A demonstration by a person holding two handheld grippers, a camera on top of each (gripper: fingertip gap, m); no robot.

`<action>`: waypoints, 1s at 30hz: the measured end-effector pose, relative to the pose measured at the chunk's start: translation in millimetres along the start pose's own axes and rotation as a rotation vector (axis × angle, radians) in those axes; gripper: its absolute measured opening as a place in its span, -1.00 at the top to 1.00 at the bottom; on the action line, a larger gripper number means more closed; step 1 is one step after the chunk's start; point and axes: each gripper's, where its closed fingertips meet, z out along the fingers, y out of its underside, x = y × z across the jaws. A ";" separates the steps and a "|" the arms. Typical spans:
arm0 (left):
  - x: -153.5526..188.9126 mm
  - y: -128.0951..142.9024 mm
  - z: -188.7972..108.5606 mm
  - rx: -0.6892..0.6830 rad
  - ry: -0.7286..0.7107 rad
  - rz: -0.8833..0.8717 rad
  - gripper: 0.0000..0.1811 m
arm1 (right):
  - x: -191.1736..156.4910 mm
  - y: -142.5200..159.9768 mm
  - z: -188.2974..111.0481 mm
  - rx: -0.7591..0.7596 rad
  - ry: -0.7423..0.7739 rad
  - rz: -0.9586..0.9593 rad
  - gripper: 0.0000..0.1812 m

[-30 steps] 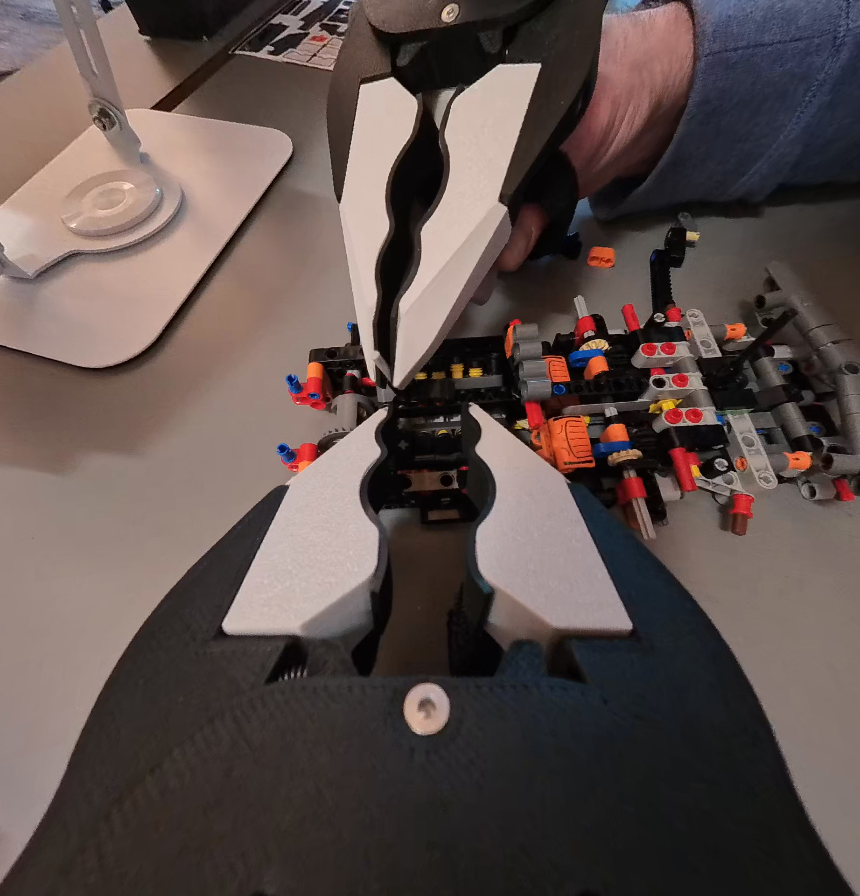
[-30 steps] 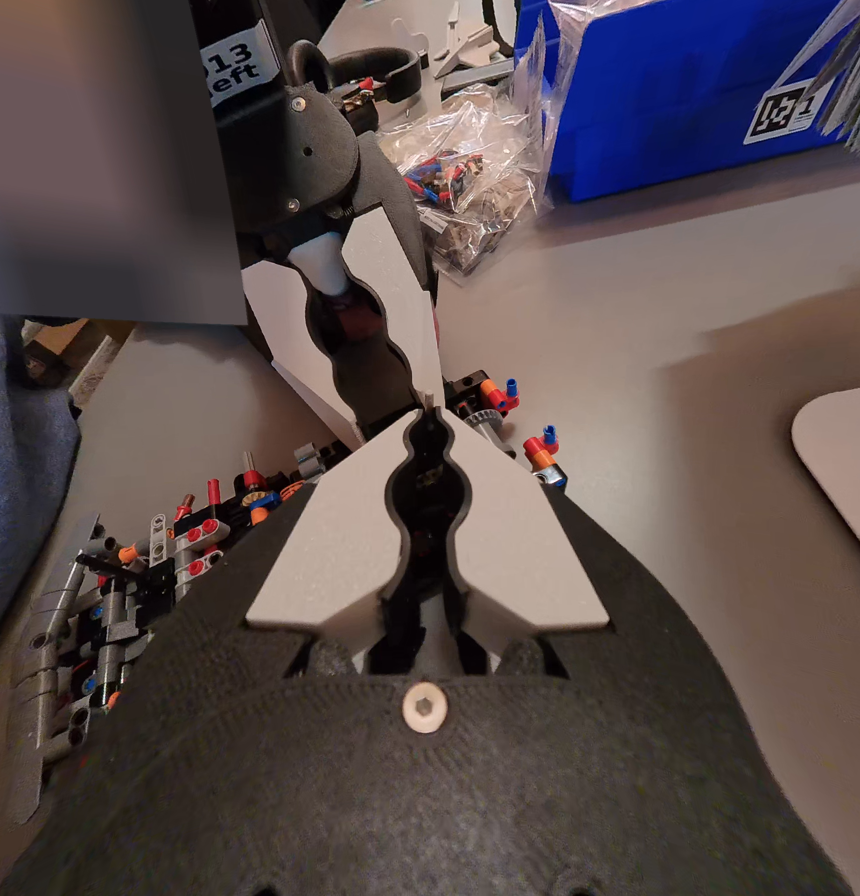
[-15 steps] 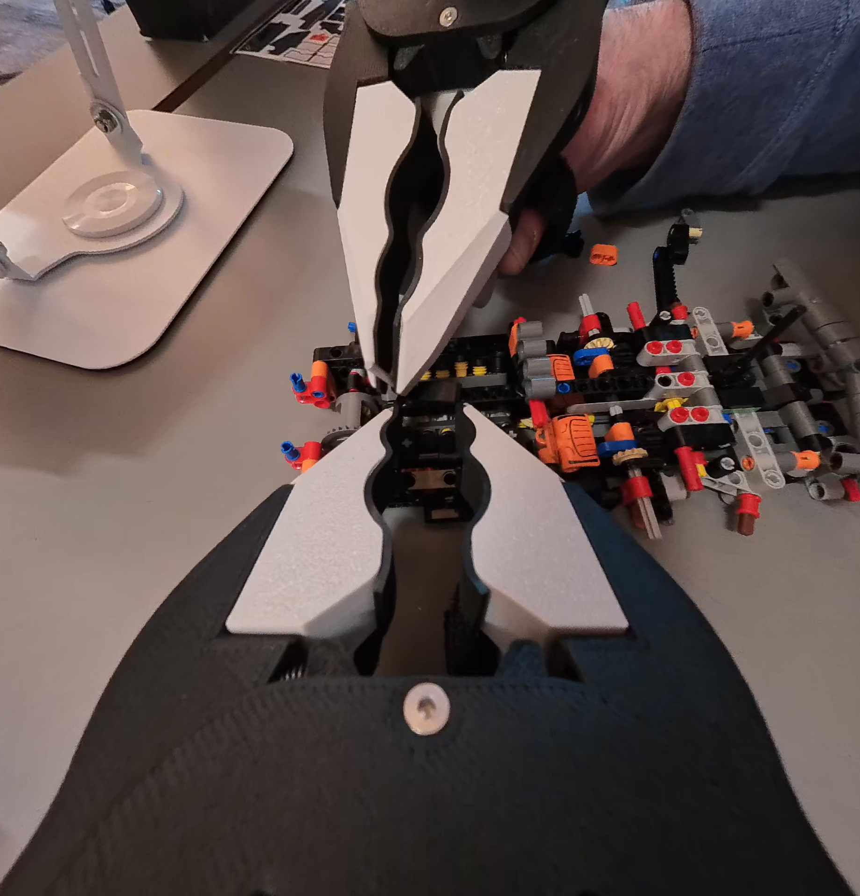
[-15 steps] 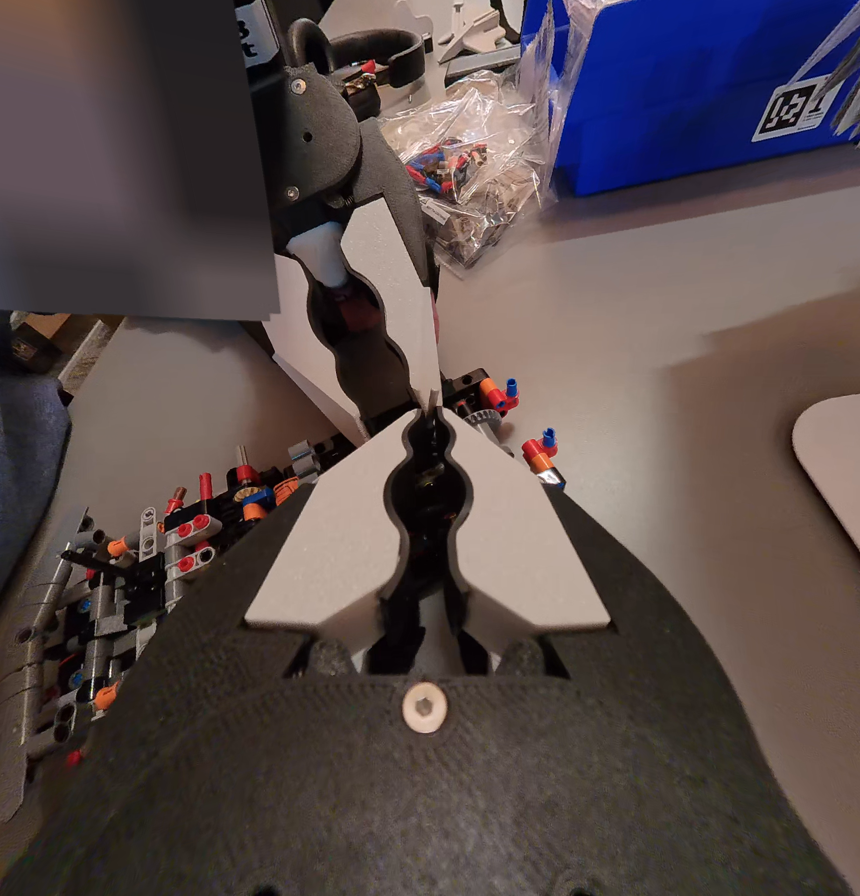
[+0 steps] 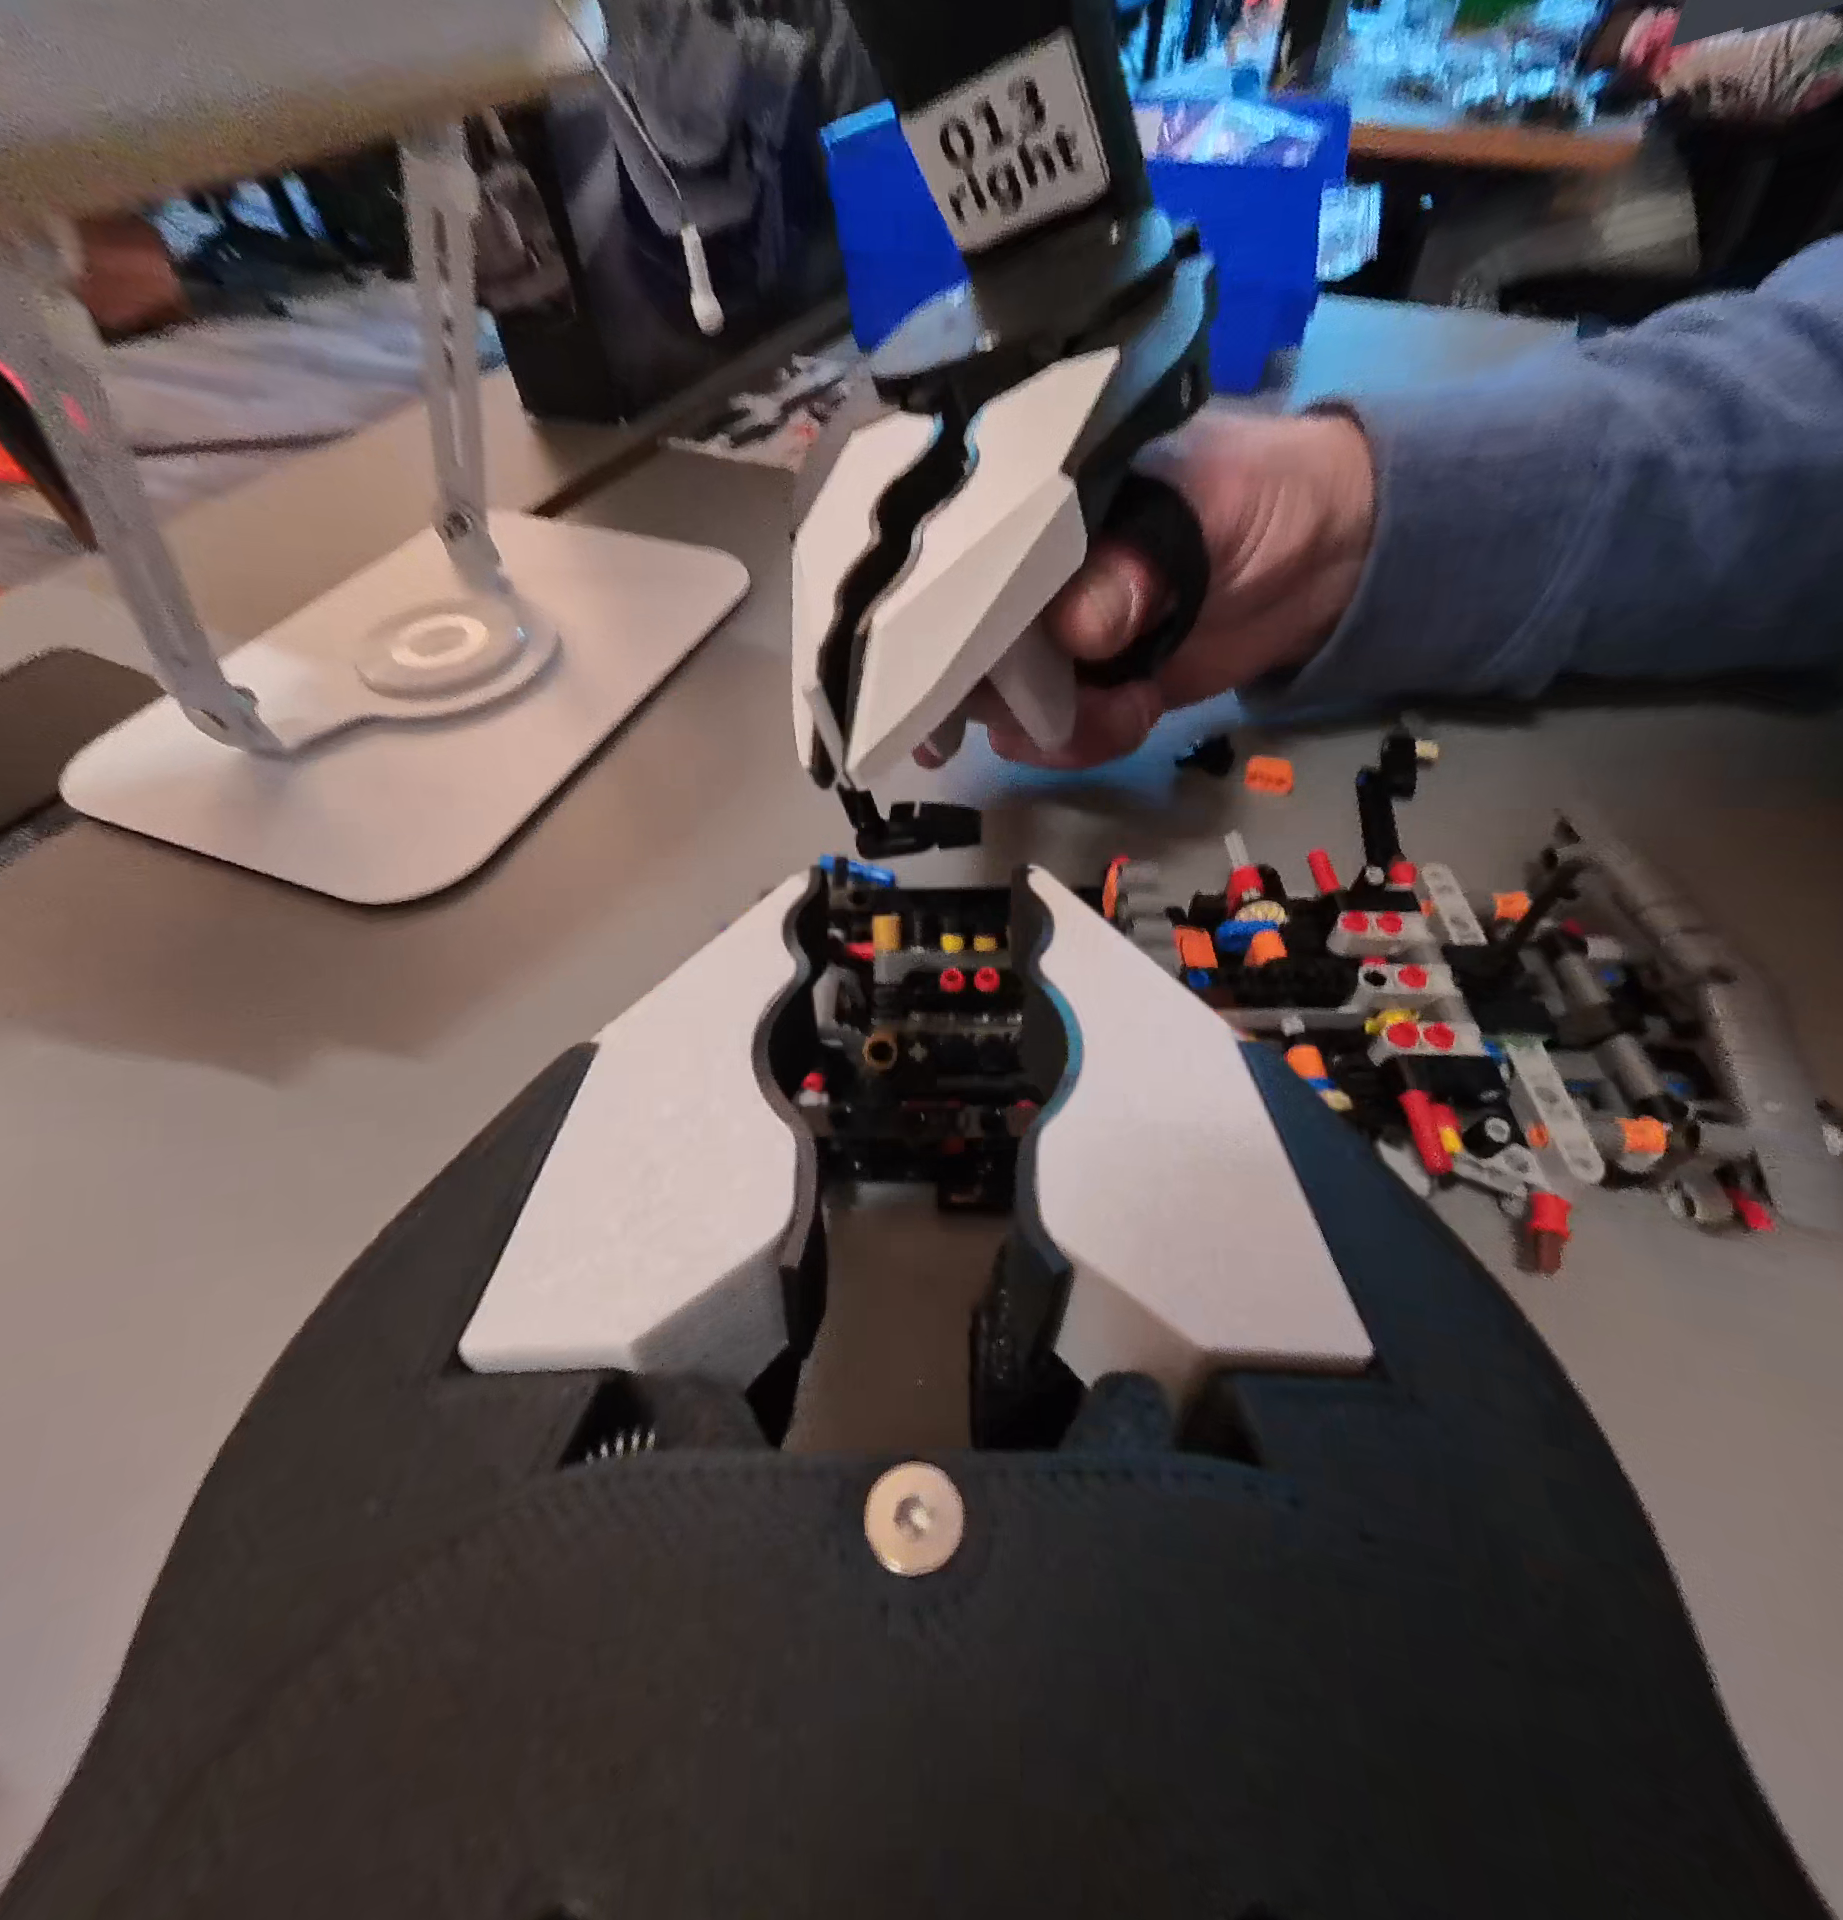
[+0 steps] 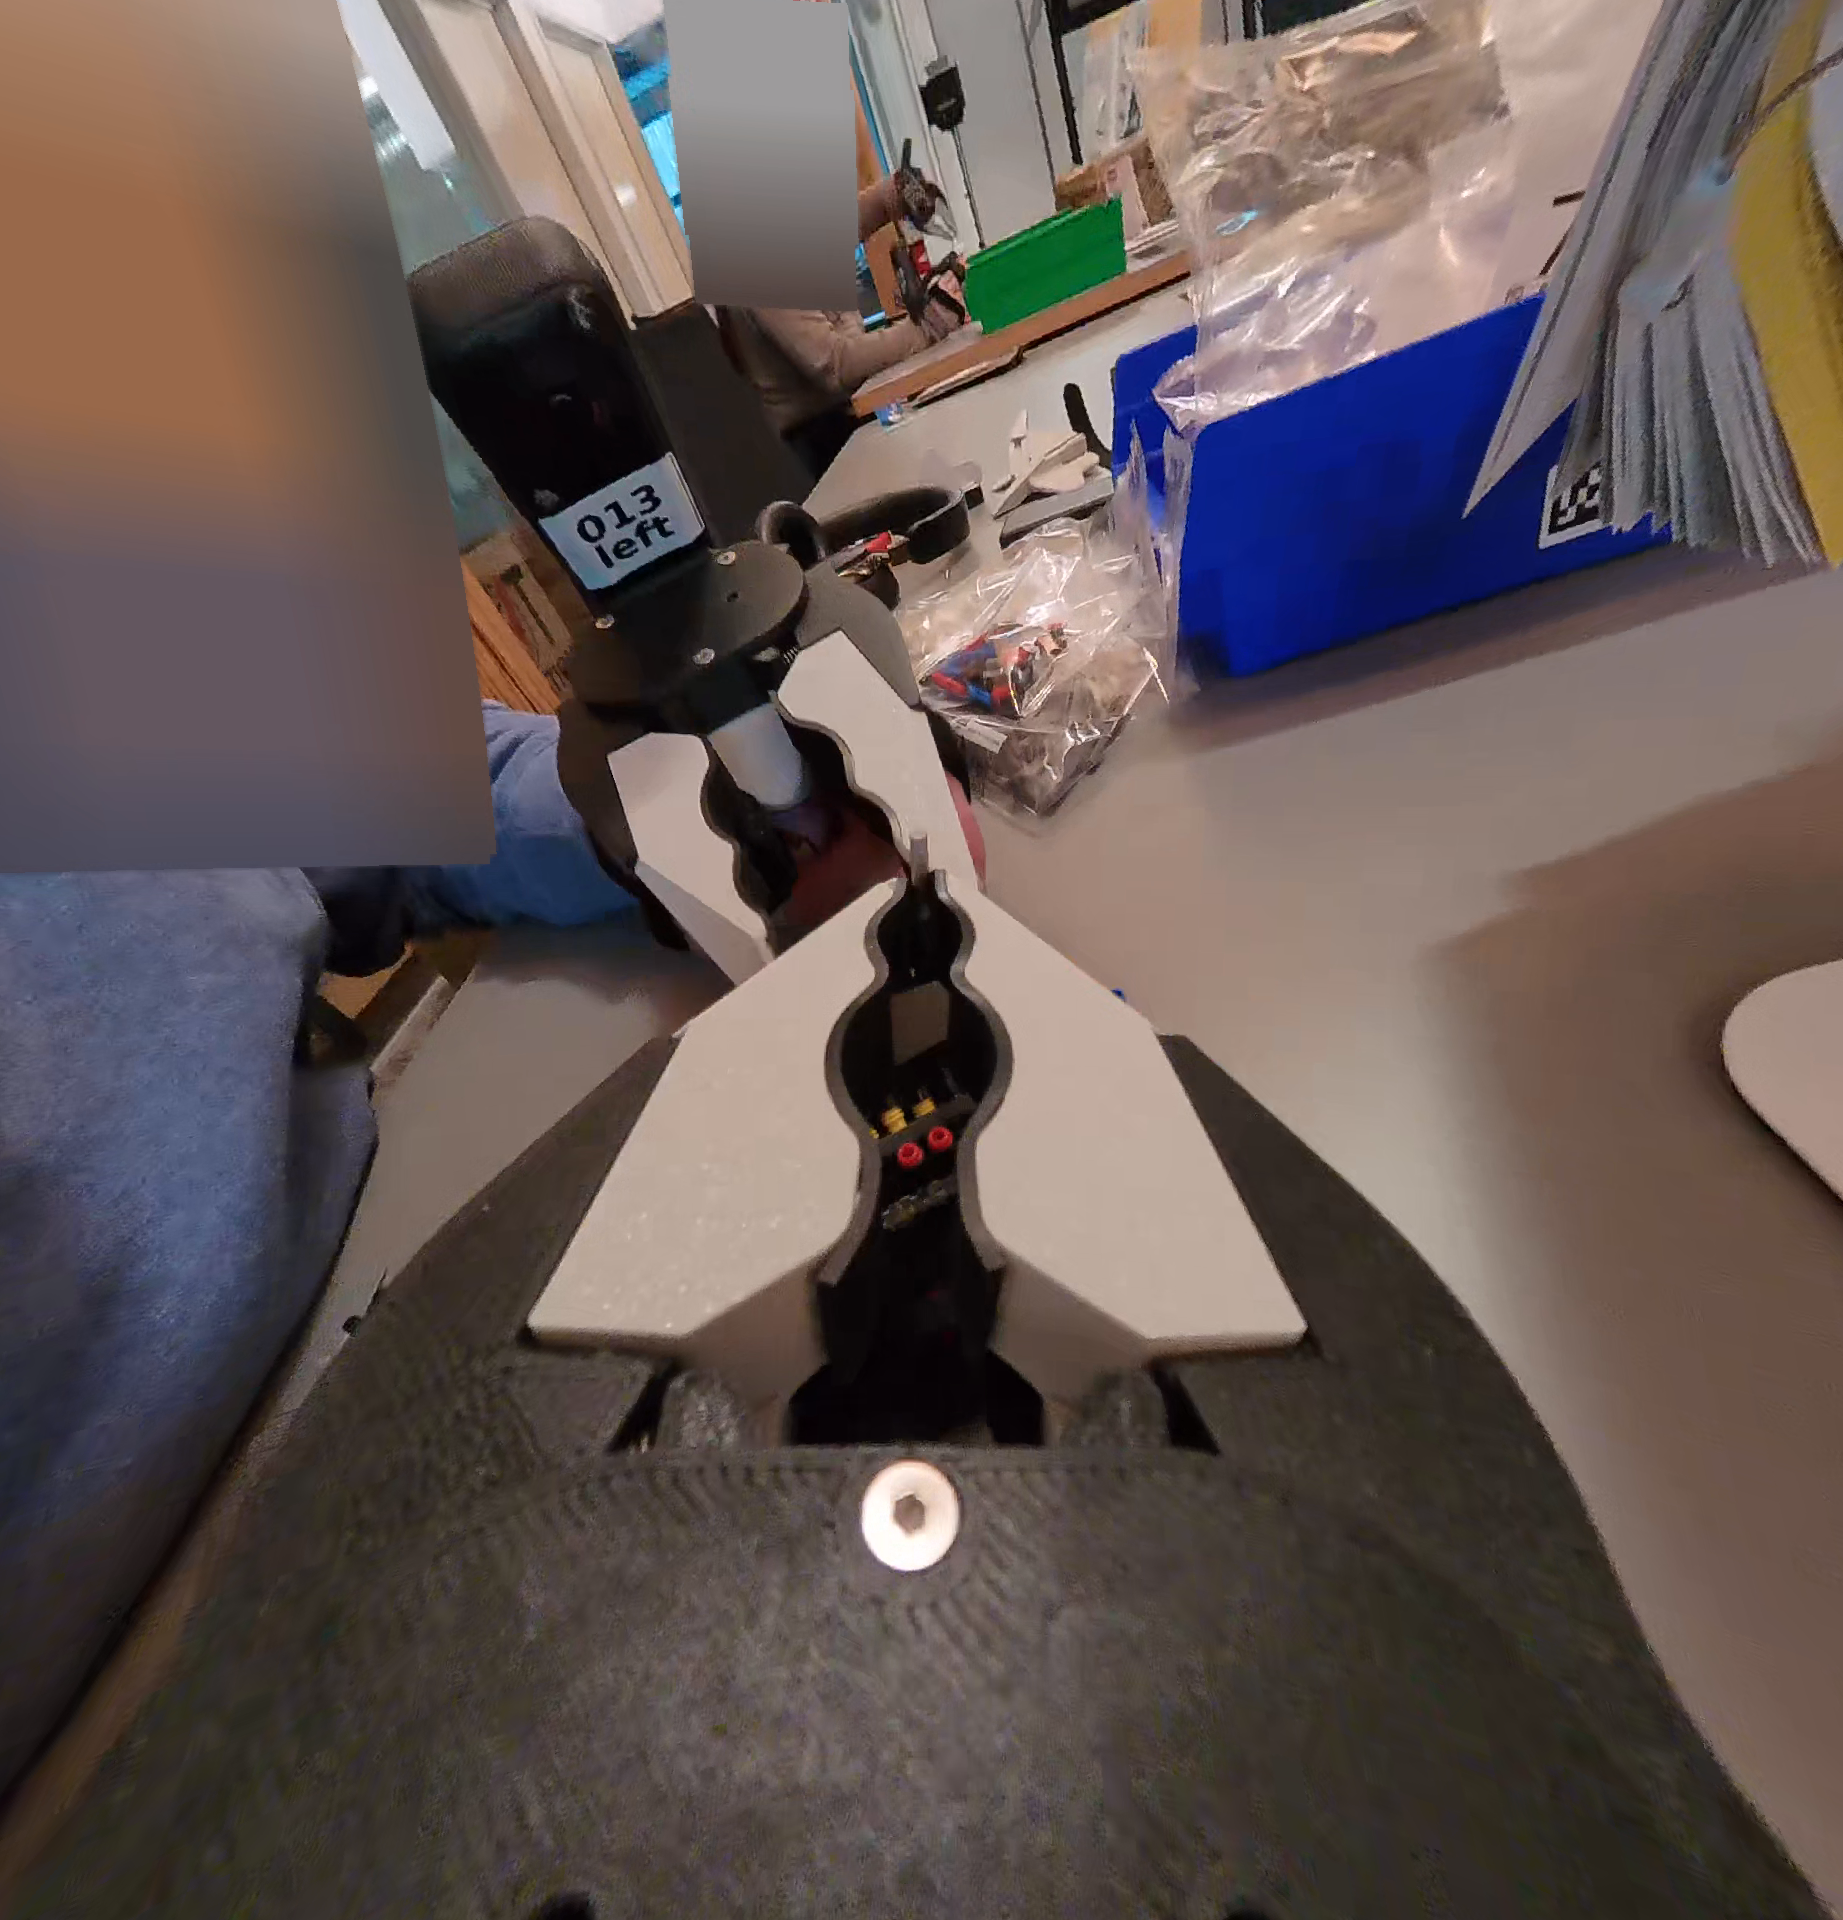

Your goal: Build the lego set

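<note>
The long lego model (image 5: pixel 1416 997), black and grey with red, orange and blue pins, lies on the grey table. My left gripper (image 5: pixel 917 904) is shut on the model's near end, which sits between its white fingers. My right gripper (image 5: pixel 832 774) hangs tips-down just above that end, shut on a small black piece (image 5: pixel 912 826) that dangles below the tips. In the right wrist view my right gripper (image 6: pixel 922 888) is closed, with the model (image 6: pixel 917 1138) showing through the gap underneath. The left gripper's fingers (image 6: pixel 875 727) stand just behind.
A white stand base (image 5: pixel 408 717) sits at the left, and also shows in the right wrist view (image 6: pixel 1779 1091). A loose orange piece (image 5: pixel 1268 774) lies behind the model. Bags of parts (image 6: pixel 1021 665) and a blue bin (image 6: pixel 1364 520) stand farther back. A hand (image 5: pixel 1208 582) holds the right gripper. Both grippers' tips are close together, under 4 cm apart.
The right gripper has lifted off the model's end and now hangs above it with the small black piece. Both wrist views have tilted upward. The left gripper keeps its hold.
</note>
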 end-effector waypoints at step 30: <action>-17.0 -0.6 1.7 -0.186 -0.366 0.385 0.77 | 7.0 19.2 -0.3 -0.328 0.397 0.098 0.86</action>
